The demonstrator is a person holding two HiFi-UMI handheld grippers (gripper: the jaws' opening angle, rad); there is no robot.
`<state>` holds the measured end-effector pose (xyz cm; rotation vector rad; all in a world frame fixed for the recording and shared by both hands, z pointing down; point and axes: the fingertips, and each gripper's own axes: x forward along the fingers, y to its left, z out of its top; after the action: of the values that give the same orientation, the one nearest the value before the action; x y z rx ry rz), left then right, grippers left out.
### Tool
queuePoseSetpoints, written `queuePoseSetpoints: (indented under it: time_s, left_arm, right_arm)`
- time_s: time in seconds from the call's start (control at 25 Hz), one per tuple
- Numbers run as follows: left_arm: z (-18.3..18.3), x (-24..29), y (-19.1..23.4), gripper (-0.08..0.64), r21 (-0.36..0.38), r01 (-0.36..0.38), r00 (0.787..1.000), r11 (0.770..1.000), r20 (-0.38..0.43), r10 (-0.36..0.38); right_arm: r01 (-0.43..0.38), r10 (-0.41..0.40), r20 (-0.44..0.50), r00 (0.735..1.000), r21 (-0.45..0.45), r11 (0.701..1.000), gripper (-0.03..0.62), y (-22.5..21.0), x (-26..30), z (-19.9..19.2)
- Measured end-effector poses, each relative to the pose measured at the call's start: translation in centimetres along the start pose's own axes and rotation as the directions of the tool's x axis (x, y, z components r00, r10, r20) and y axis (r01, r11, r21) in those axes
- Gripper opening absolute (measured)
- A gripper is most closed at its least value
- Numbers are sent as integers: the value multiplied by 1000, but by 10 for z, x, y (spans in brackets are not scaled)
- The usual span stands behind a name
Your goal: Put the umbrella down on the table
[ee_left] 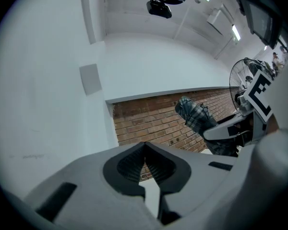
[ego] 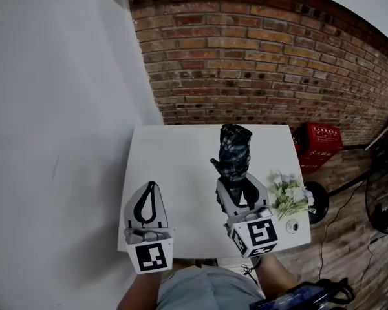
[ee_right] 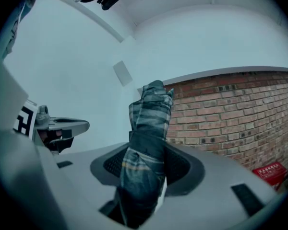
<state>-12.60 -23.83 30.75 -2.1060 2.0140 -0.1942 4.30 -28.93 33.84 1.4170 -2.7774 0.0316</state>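
The right gripper clamps a folded dark plaid fabric umbrella over the white square table – apparently mid-carry, with lowering and release probably next – while the left gripper has its 2 jaws closed on nothing.

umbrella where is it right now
In the head view the folded plaid umbrella is right of centre, clamped in the right gripper over the white table, left of the flowers.
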Motion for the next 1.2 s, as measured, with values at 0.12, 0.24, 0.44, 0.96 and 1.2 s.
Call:
queuePoseSetpoints:
  time_s: [0.12, 0.24, 0.44, 0.96, 1.2]
  left_arm:
    - [-8, 11, 6, 5, -7, 7, 1000, 1000, -10, -7]
    - [-20, 21, 11, 5, -10, 17, 1000, 1000, -19, -18]
    - [-40, 36, 18, 5, -28, 36, 998, 999, -51, -37]
    - [-84, 61, 21, 5, -63, 92, 987, 994, -126, -99]
    - [-106, 67, 23, 6, -75, 110, 979, 991, -167, -121]
  right_arm:
    - [-3, 3, -17, 1000, -3, 1000, 195, 1, 15, -6]
    - [-1, 1, -40, 999, -6, 1000, 195, 2, 28, -17]
    - [13, -12, -98, 995, 10, 1000, 195, 2, 44, -40]
    - [52, -39, -257, 966, 42, 998, 196, 1, 67, -109]
    - [69, -50, -317, 947, 48, 996, 196, 0, 71, -138]
